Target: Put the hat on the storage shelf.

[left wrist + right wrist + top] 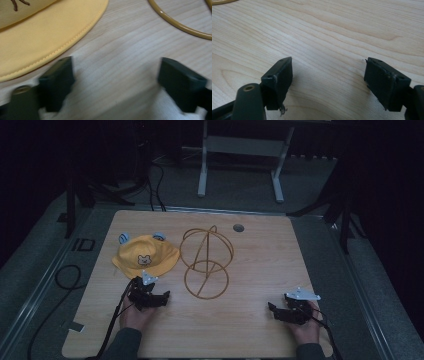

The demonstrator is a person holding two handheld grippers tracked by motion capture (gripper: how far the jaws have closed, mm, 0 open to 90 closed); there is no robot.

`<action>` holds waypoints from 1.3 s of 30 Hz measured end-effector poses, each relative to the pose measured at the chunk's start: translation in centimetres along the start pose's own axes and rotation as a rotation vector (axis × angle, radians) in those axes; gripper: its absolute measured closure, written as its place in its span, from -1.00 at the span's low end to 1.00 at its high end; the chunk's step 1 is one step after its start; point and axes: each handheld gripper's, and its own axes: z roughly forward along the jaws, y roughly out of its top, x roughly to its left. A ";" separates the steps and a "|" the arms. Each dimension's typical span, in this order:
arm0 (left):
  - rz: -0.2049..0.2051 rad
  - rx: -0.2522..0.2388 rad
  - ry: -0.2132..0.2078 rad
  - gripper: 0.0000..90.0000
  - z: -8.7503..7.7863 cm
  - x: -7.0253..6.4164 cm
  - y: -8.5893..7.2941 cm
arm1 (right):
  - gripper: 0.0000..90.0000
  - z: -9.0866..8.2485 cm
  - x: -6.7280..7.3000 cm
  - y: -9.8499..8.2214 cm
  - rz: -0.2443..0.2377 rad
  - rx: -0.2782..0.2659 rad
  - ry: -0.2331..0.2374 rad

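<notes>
We hold both grippers low over the table, jaws spread, beside a yellow hat and a wire stand.

Our left gripper (159,296) sits just below the hat (145,255), its jaws wide apart with only bare wood between them; in the left gripper view the hat's brim (47,37) lies just ahead of the jaws, not touching them. The wire stand (206,262) stands upright at the middle of the table (250,270), just right of the hat. Our right gripper (278,311) rests well apart near the right edge, jaws spread and holding nothing.
</notes>
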 end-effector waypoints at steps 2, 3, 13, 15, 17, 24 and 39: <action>0.012 0.006 -0.009 -0.49 -0.2 0.0 0.0 | -0.52 0.0 0.0 0.0 -0.004 0.002 0.002; 0.018 0.008 -0.016 -0.42 -0.3 0.0 0.0 | -0.53 0.0 0.0 0.0 -0.004 0.002 0.003; 0.050 0.003 -0.096 0.06 -2.0 -0.3 0.0 | -0.57 0.2 -0.2 0.2 -0.013 0.006 0.014; 0.062 0.000 -0.109 0.09 -2.6 -0.1 0.1 | -0.58 0.2 -0.2 0.2 -0.017 0.007 0.016; 0.064 -0.006 -0.124 0.09 -3.2 0.3 0.1 | -0.59 0.3 -0.3 0.3 -0.018 0.009 0.019; 0.061 0.008 -0.147 0.11 -4.6 1.7 0.0 | -0.59 0.4 -0.3 0.4 -0.021 0.009 0.024; 0.124 0.023 -0.093 0.13 -7.6 4.9 1.3 | -0.59 1.1 -0.6 1.0 -0.027 0.007 0.028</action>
